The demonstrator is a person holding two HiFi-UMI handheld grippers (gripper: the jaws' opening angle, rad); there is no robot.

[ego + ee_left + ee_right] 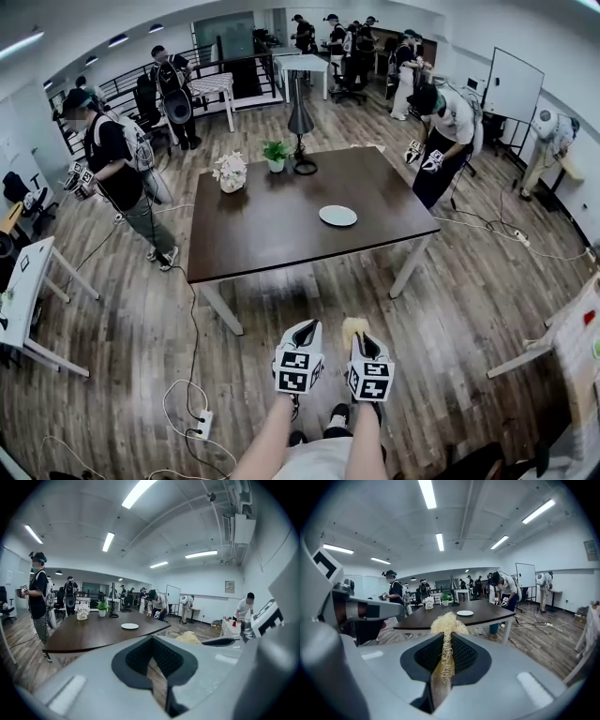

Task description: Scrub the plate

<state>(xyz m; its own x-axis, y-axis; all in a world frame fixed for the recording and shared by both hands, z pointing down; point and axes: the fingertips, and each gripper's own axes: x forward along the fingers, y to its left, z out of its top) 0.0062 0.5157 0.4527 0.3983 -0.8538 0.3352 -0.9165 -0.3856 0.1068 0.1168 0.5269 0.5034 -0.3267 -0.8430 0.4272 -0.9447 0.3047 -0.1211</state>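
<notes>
A small white plate [338, 216] lies on the dark brown table [272, 225], right of its middle; it also shows as the plate [130, 626] and the plate [465, 613] far ahead in both gripper views. Both grippers hang low over the wooden floor, well short of the table. My right gripper [361, 339] is shut on a pale yellow fibrous scrubber [447, 626], whose tuft sticks out past the jaws; the scrubber [353, 327] is also visible from above. My left gripper [302, 336] is shut with nothing between its jaws, as the left gripper [152, 665] view confirms.
On the table's far side stand a white flower pot [231, 174], a green plant [276, 153] and a black lamp [301, 127]. Several people stand around the room. A power strip and cables [199, 425] lie on the floor at my left.
</notes>
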